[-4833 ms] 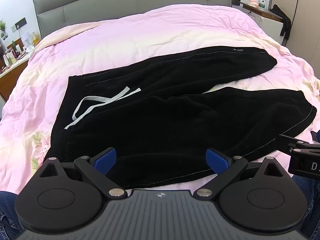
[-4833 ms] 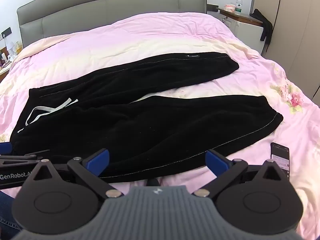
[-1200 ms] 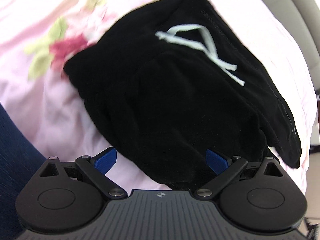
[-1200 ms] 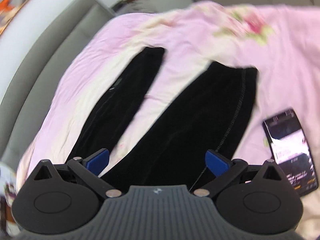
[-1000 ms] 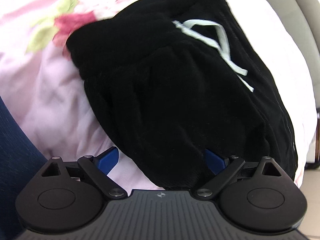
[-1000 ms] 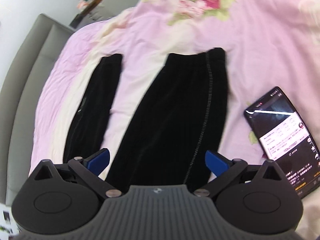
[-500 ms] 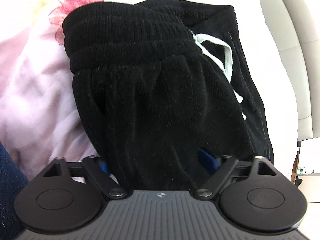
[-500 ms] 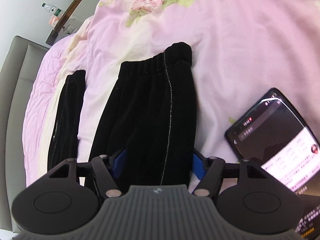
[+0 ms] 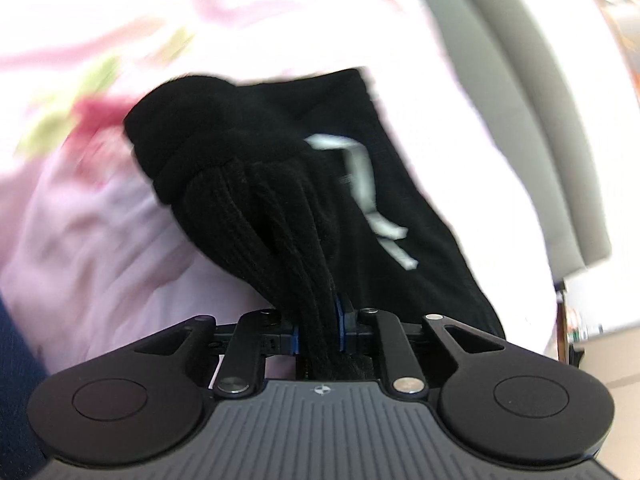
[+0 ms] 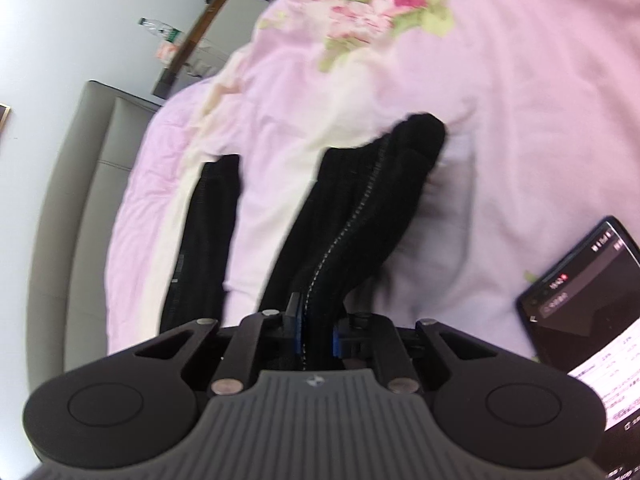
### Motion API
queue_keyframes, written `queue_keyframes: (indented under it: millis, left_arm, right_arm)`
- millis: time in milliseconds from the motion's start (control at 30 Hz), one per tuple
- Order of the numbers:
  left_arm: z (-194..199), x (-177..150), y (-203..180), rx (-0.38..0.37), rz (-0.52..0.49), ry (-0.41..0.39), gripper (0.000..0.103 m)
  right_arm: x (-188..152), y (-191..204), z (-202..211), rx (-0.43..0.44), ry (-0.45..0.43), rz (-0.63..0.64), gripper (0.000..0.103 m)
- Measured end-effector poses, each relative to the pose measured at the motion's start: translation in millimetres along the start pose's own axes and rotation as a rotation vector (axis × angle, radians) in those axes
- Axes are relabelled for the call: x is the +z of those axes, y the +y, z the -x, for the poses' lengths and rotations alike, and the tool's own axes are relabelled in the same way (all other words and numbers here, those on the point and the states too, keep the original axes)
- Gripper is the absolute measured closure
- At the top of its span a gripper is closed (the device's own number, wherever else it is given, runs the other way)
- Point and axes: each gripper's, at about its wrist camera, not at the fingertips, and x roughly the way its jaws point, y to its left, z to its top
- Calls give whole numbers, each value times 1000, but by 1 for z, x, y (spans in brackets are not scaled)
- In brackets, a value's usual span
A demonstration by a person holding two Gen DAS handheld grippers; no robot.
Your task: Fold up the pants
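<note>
On the pink bedspread [image 10: 500,128] lie the black pants [image 10: 360,208]. L gripper [image 9: 318,334] has just clamped down on bunched fabric near the waistband, w/ the white drawstring [image 9: 362,184] just right of the grip. R gripper [image 10: 316,338] has just closed too, pinching the near leg along its stitched seam, cuff end beyond. Other leg lies apart, to the left. A phone [image 10: 588,312] rests on the bedspread, right of the R gripper.

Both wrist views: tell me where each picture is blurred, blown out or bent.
Left wrist: pants and drawstring smeared, pink quilt overexposed toward the top. Right wrist: sharper, slight smear at the pant cuff, headboard bowed by the lens.
</note>
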Motion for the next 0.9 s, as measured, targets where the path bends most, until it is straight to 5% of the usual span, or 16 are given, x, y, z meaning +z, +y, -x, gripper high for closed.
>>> queue_keyframes:
  millis: [300,667,900]
  left_arm:
    - [19,32,-39,-120,-81,-43,86]
    - [-14,58,-72,-131,-179,-25,86]
    - [-85,127,-116,-148,-114,17,85]
  right_arm:
    - [21,55,34,208,-56,-24,96]
    - [24,98,14,230,-81,81,96]
    - [44,179,-53,208,-76,99,96]
